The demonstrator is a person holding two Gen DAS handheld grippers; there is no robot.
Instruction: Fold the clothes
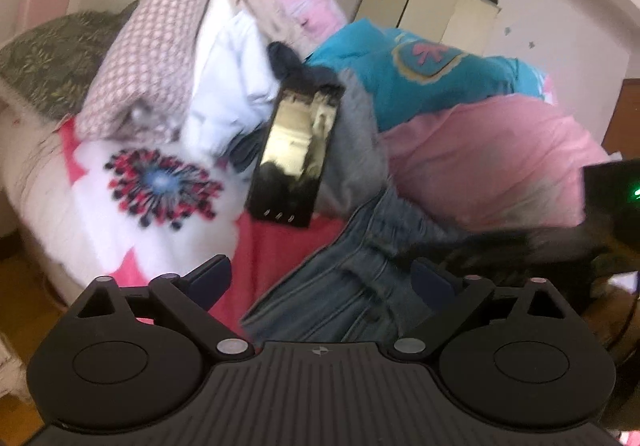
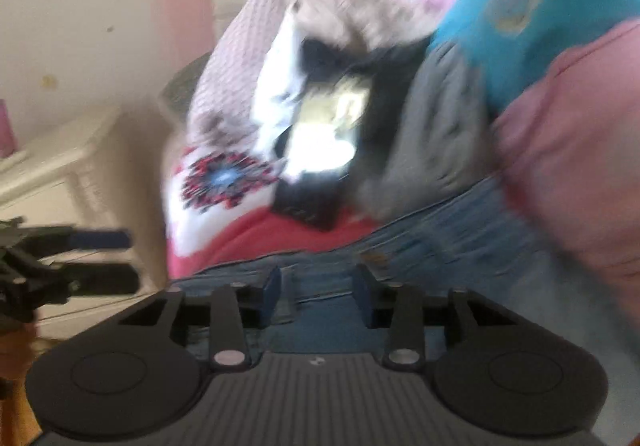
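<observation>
Left tool (image 1: 320, 278) is spread wide with nothing in it, above the blue denim jeans (image 1: 340, 286) on the bed; it could snag the grey cloth (image 1: 356, 150) too. Right tool (image 2: 318, 290), half spread and empty, sits over the jeans; blurry, it may miss.
</observation>
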